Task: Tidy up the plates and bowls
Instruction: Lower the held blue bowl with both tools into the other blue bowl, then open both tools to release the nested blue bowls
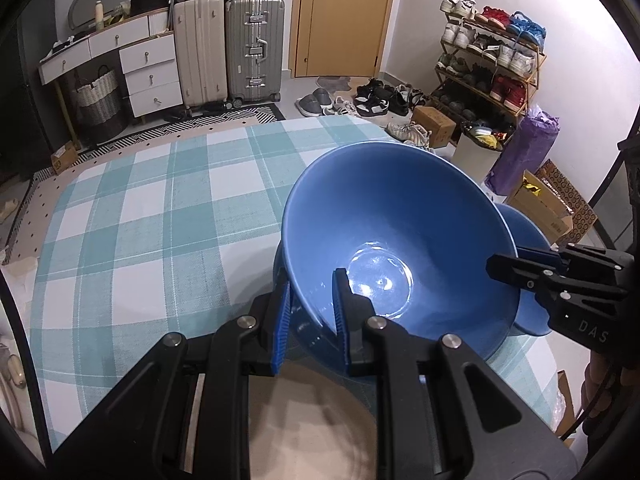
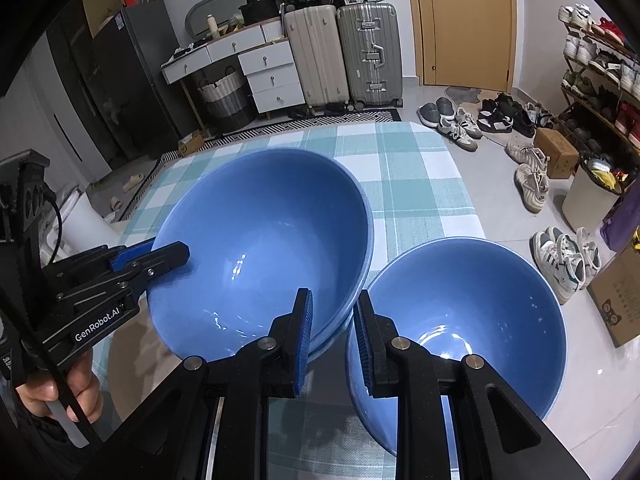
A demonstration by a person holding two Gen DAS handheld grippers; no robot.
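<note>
Two blue bowls fill both views, each pinched at its rim by one of our hand-held tools above a tabletop (image 1: 132,216) covered in a teal and white checked cloth.

Our left gripper (image 1: 310,312) has its fingers drawn narrow on the near rim of the larger blue bowl (image 1: 400,232), one finger inside the wall and one outside. That rim grip lets us carry the bowl upright, its open mouth facing up. In the right wrist view the same bowl (image 2: 264,240) appears to sit over another blue rim just beneath it, so we judge it is being nested into a stack; we cannot tell whether it has fully seated.

Our right gripper (image 2: 332,336) likewise has its fingers closed narrow on the left rim of the smaller blue bowl (image 2: 472,320), which hangs near the tabletop's right edge, just beside the larger one. Holding it next to the stack suggests it goes on top next. From the left wrist view this smaller bowl (image 1: 528,236) is mostly hidden behind the larger one.

A person's hand (image 2: 60,384) grips the left tool's handle at the lower left.

Beyond the tabletop we see suitcases (image 1: 232,48), a white chest of drawers (image 1: 148,72), a wooden door (image 1: 344,16) and a shoe rack (image 1: 492,60).
</note>
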